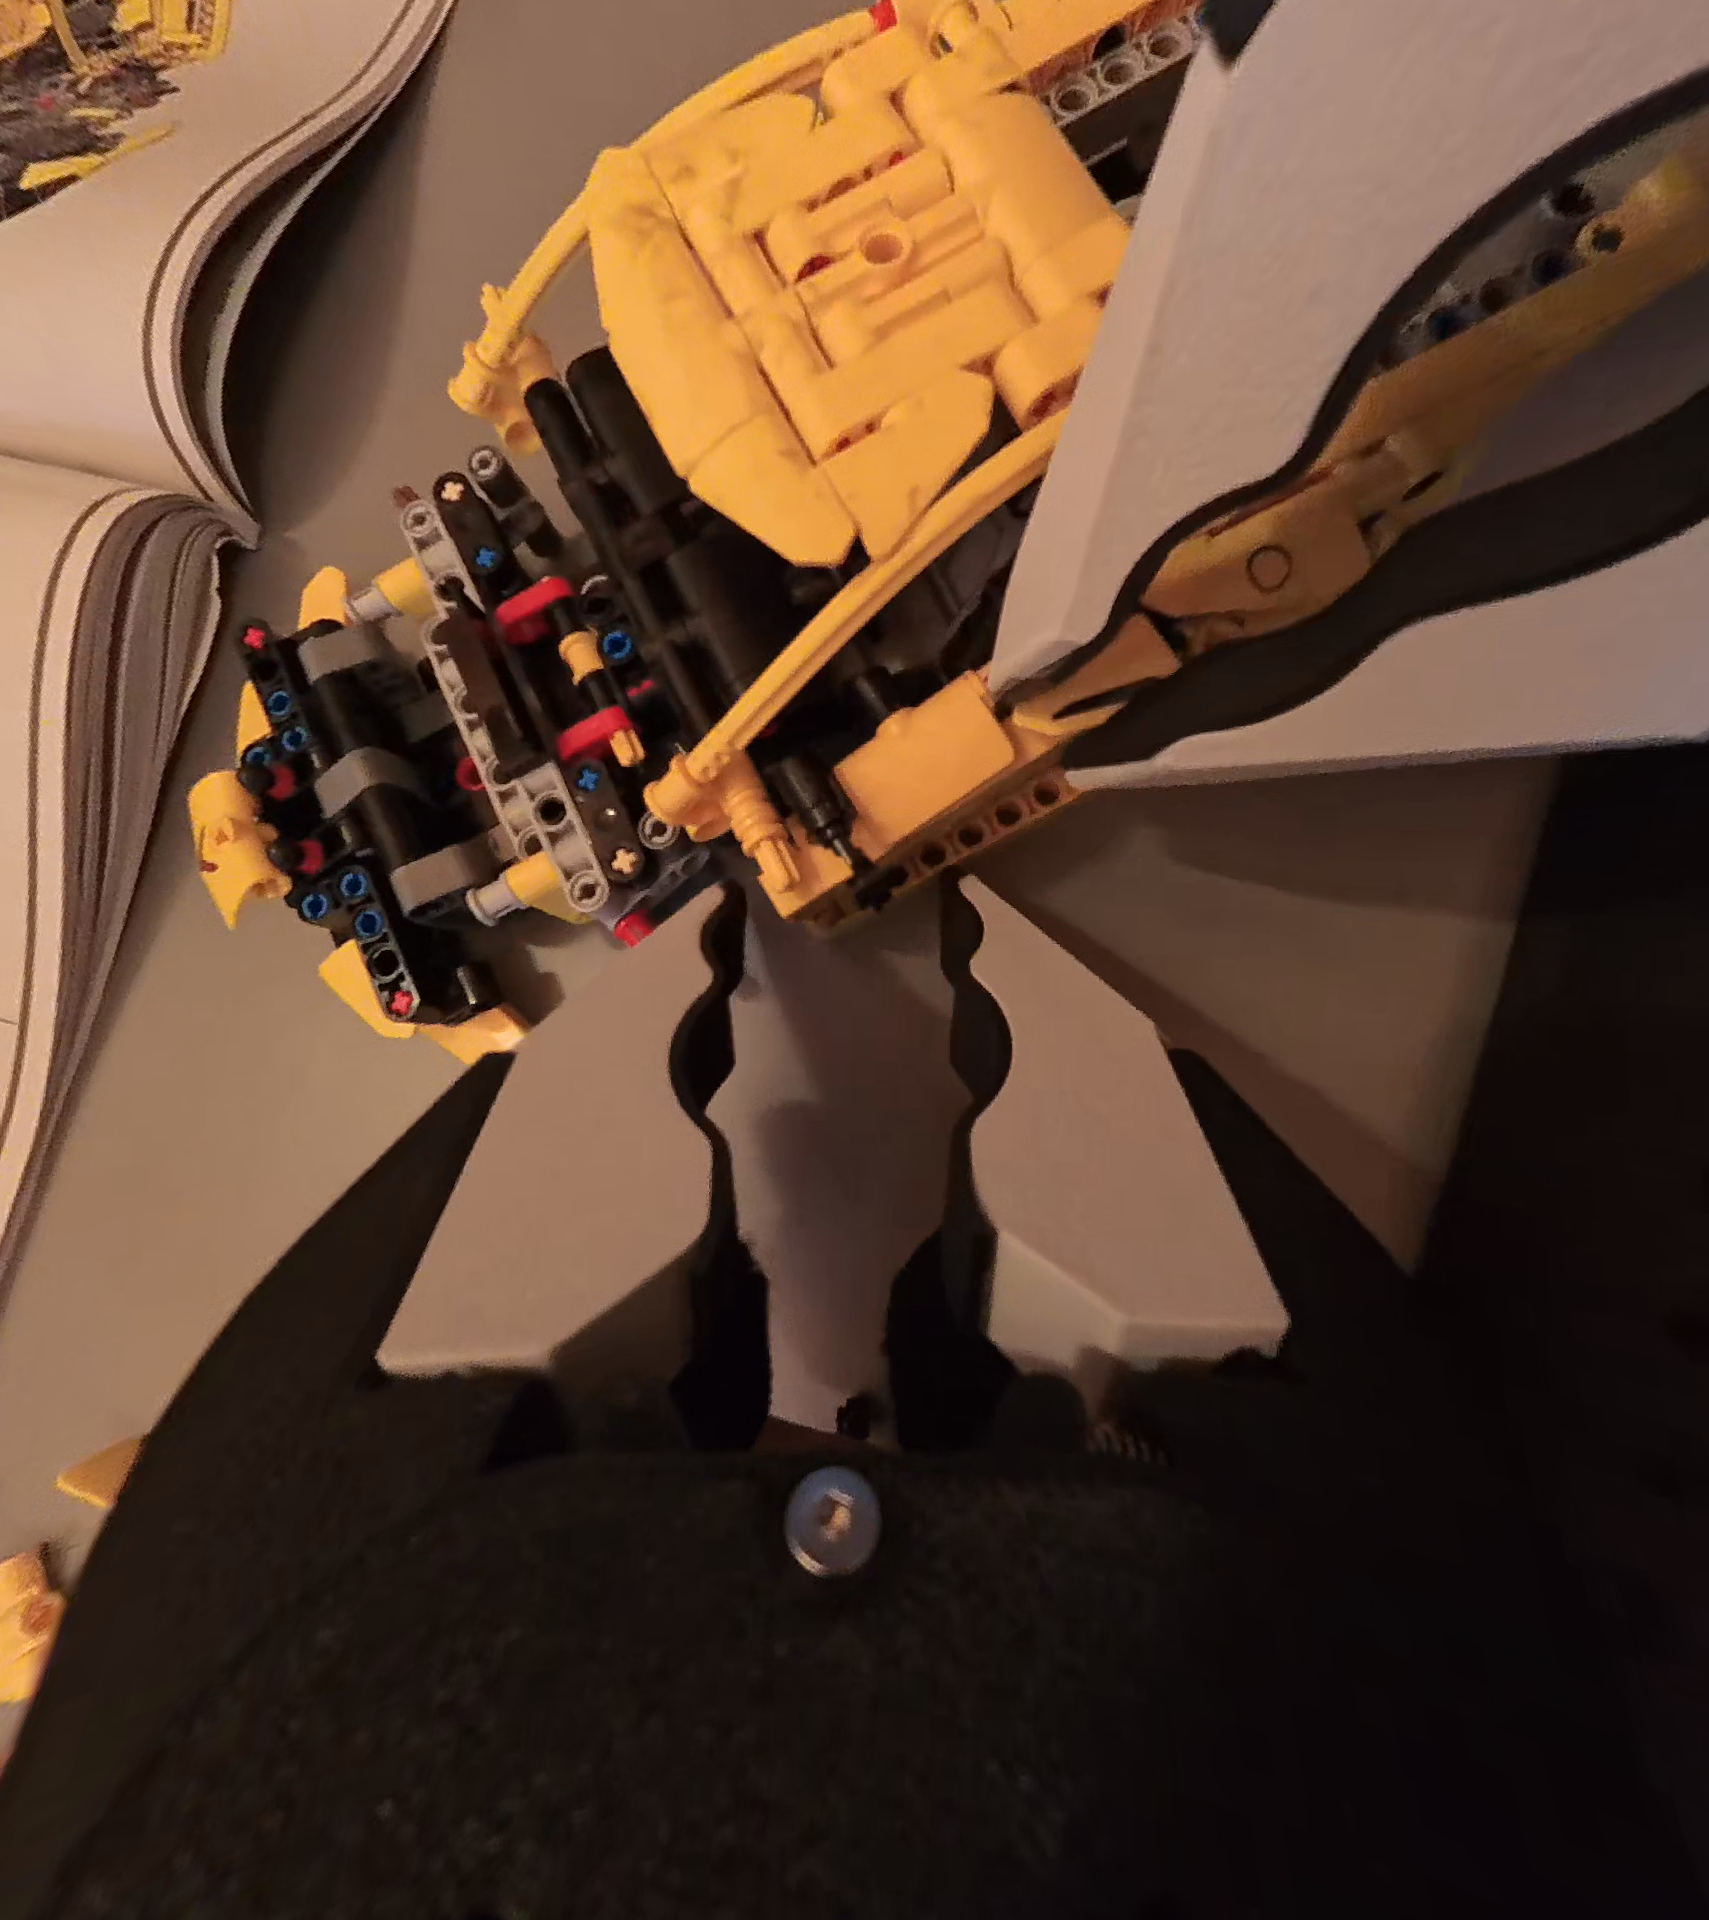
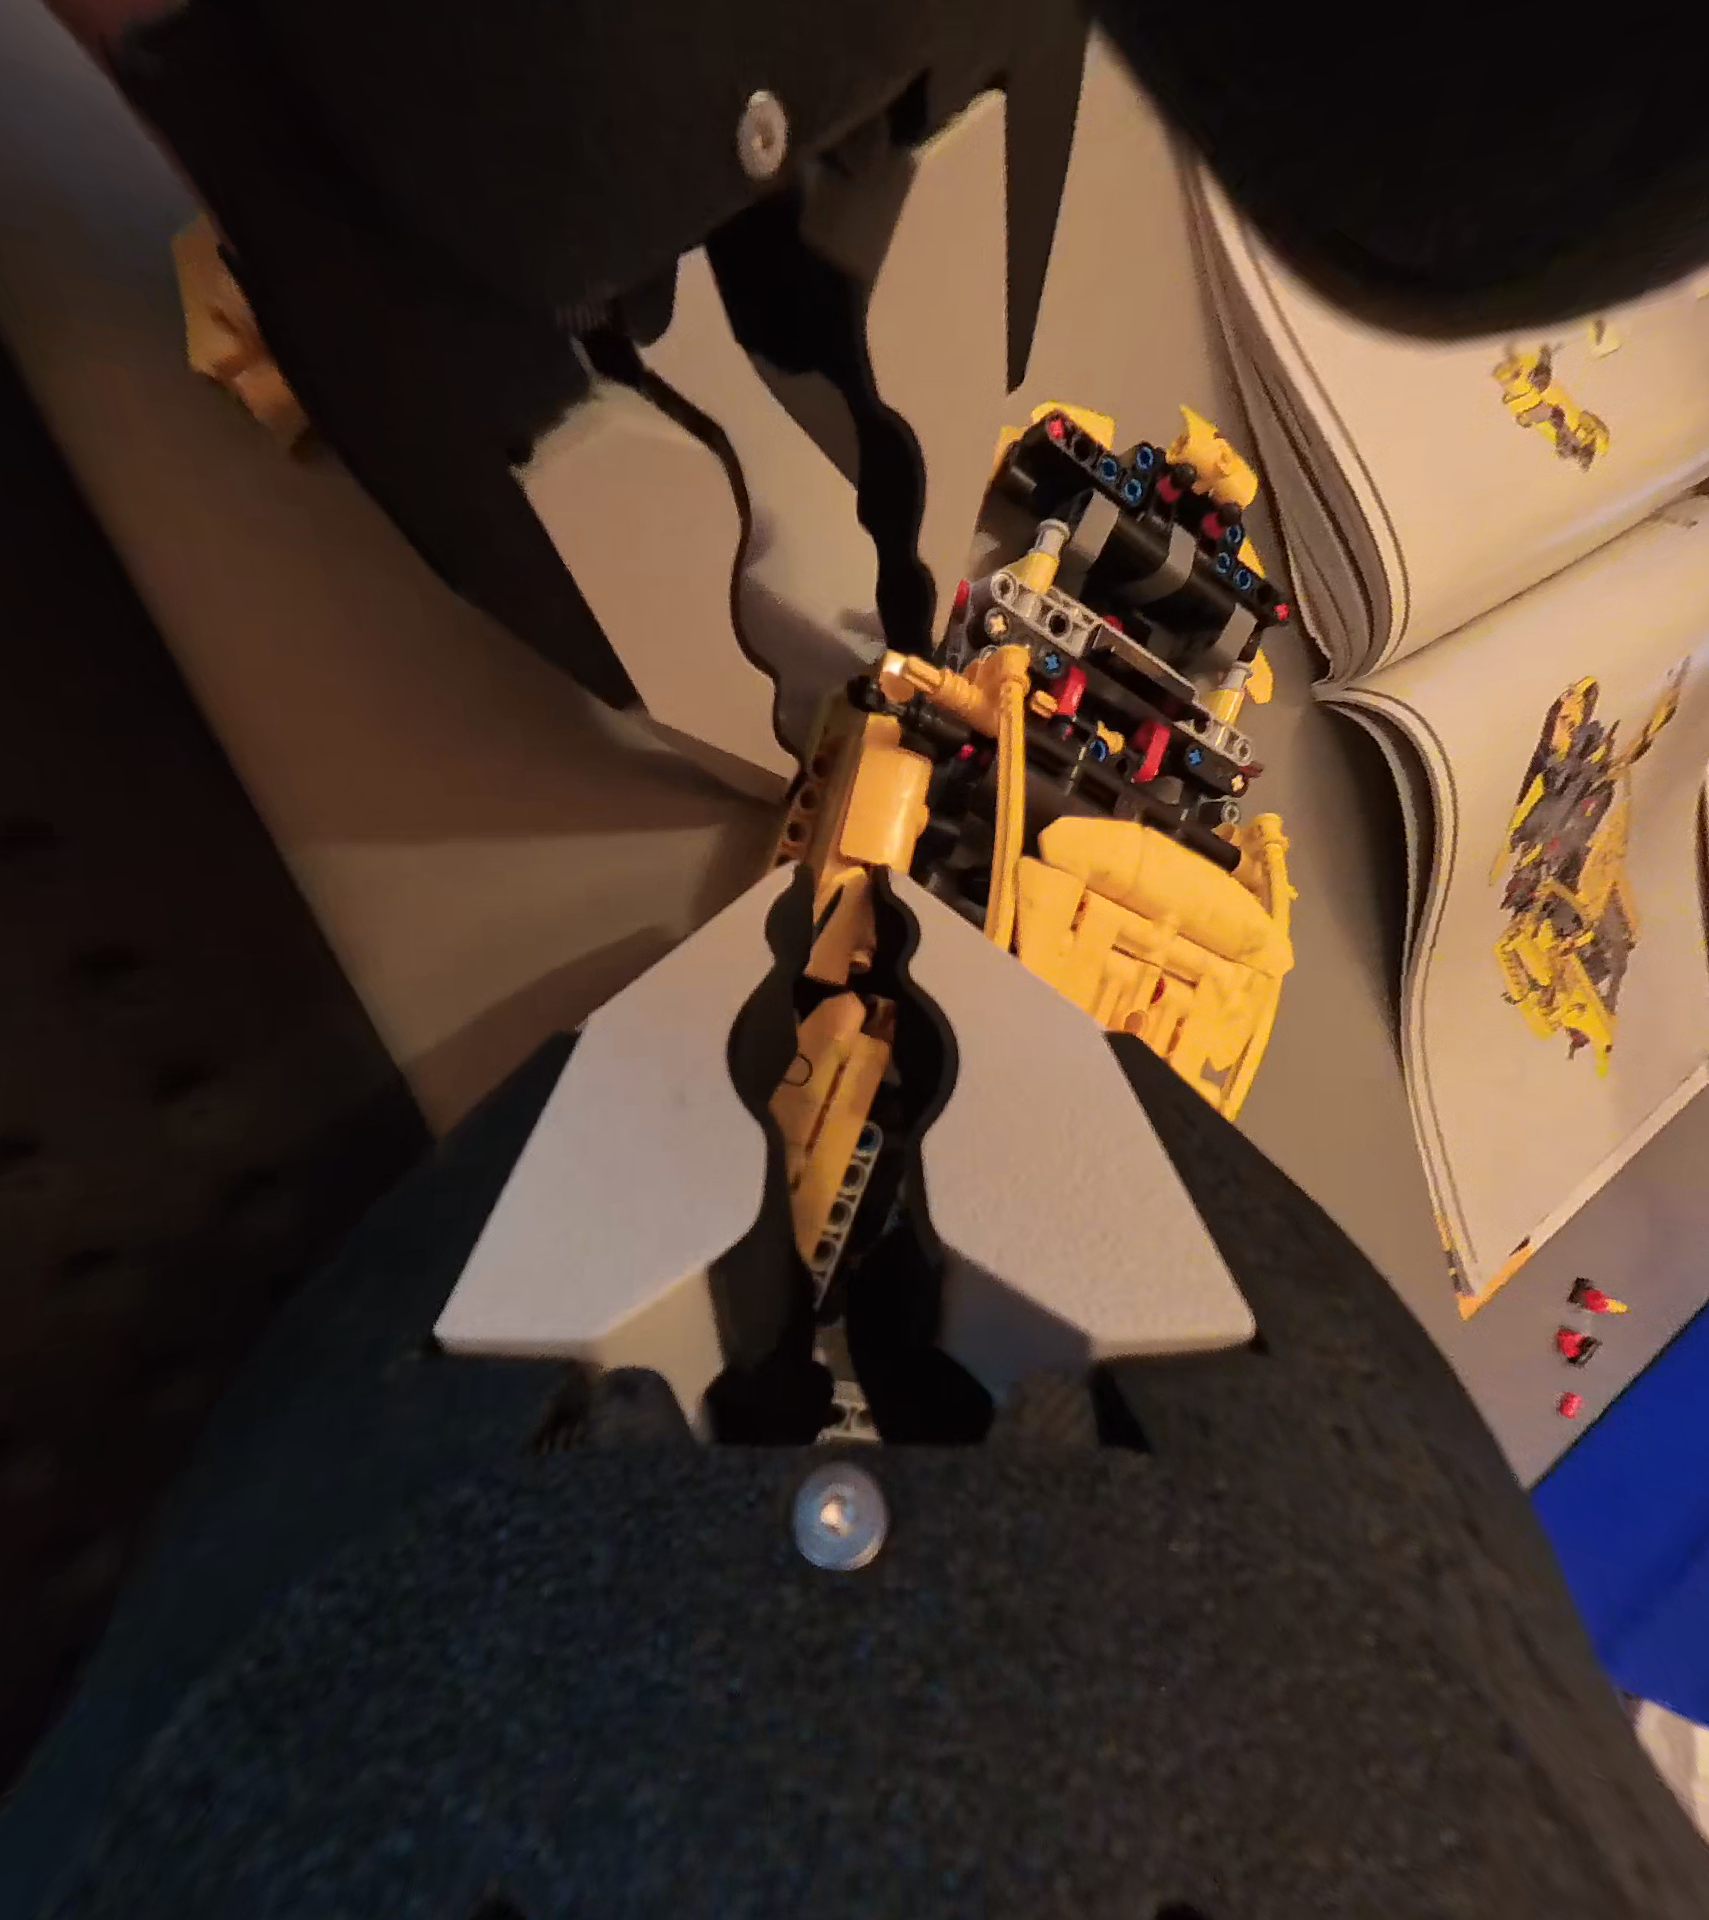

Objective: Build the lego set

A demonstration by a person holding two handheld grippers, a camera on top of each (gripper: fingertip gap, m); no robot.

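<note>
The lego model [image 1: 829, 312], a yellow and black Technic vehicle, lies on the grey table [image 1: 237, 1195]. My left gripper [image 1: 839, 899] has its fingertips on either side of the corner of the model's yellow holed beam [image 1: 943, 821]. The gap behind the tips is empty. My right gripper [image 2: 842, 894] is shut on the model's yellow side arm [image 2: 829, 1081], which runs between its black wavy pads. The model also shows in the right wrist view [image 2: 1120, 914]. The right gripper shows in the left wrist view [image 1: 1037, 717], and the left gripper shows in the right wrist view [image 2: 845, 707].
An open instruction book [image 1: 50, 727] lies left of the model and shows in the right wrist view [image 2: 1556, 831]. Loose yellow pieces [image 1: 14, 1600] lie near the table's edge. Small red pieces [image 2: 1588, 1340] lie beside a blue container [image 2: 1702, 1507]. Some 5 cm of space lies between my two pairs of fingers.
</note>
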